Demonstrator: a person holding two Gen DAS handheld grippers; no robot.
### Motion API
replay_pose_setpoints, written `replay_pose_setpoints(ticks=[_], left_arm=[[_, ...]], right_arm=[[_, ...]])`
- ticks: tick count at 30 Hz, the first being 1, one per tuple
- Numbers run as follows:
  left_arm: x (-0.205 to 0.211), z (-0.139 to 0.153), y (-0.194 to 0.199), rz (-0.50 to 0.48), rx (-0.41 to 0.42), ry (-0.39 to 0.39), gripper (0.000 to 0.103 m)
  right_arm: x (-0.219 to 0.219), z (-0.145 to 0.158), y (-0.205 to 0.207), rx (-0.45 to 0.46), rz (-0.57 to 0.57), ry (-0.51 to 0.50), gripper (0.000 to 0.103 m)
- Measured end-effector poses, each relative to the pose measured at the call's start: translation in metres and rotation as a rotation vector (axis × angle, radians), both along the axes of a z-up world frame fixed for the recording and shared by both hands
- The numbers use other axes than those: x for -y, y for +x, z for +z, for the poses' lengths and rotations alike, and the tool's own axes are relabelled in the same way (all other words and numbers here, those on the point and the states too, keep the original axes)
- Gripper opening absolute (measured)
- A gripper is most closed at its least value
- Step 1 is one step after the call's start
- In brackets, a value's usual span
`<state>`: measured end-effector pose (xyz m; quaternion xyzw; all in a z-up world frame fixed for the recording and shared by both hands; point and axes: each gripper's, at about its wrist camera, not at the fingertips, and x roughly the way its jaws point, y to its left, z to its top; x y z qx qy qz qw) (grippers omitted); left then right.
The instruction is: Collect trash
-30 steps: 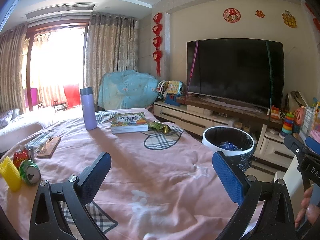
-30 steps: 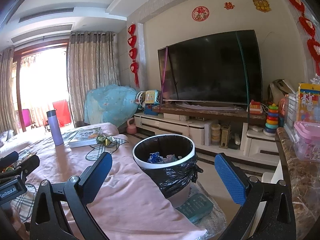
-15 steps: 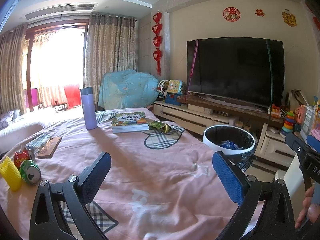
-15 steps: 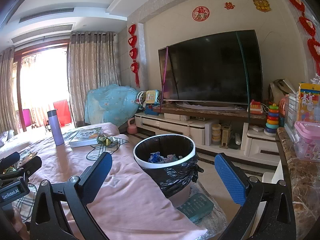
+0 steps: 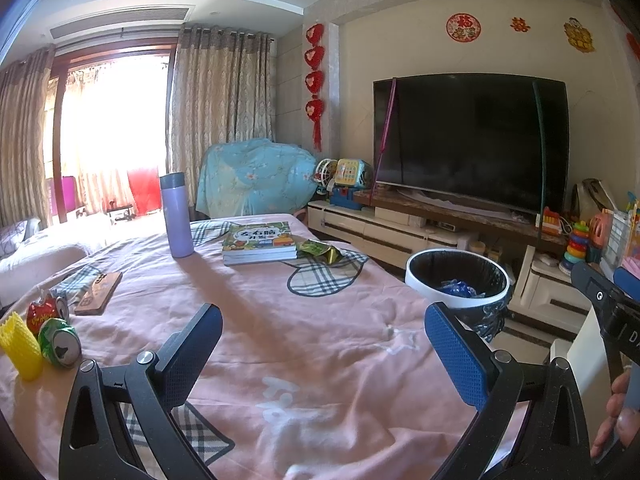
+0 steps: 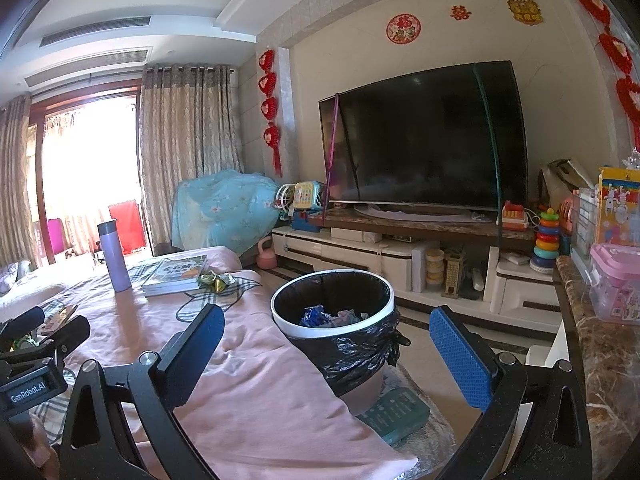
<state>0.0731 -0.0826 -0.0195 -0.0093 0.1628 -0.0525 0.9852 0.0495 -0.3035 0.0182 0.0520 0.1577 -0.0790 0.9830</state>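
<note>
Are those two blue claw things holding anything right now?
No. The left tool and the right tool are both open with nothing between their fingers, above the pink tablecloth.

A family living room in a private home: a large flat-screen television [image 6: 424, 136] stands on a low white media cabinet [image 6: 360, 254] along the far wall, which is hung with red paper cut-outs [image 6: 403, 29] and strings of red heart ornaments [image 6: 269, 92]. Patterned curtains [image 5: 220, 116] frame a bright balcony door at far left. Children's toys, among them a stacking-ring tower [image 6: 547, 238], crowd the right end of the cabinet. In the foreground, a pink cloth-covered worktop [image 5: 312, 344] carries a picture book [image 5: 260, 240] and a purple flask [image 5: 176, 216].
</note>
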Motion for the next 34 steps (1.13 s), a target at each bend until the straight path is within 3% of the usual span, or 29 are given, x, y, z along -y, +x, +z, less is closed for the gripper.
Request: replay_pose_setpoints(ticks=[34], left_arm=[[0.002,-0.002,0.013,-0.026,-0.049,0.009,0.102]], right_arm=[[0.0,-0.003,0.009,-0.022,0.031,0.047,0.103]])
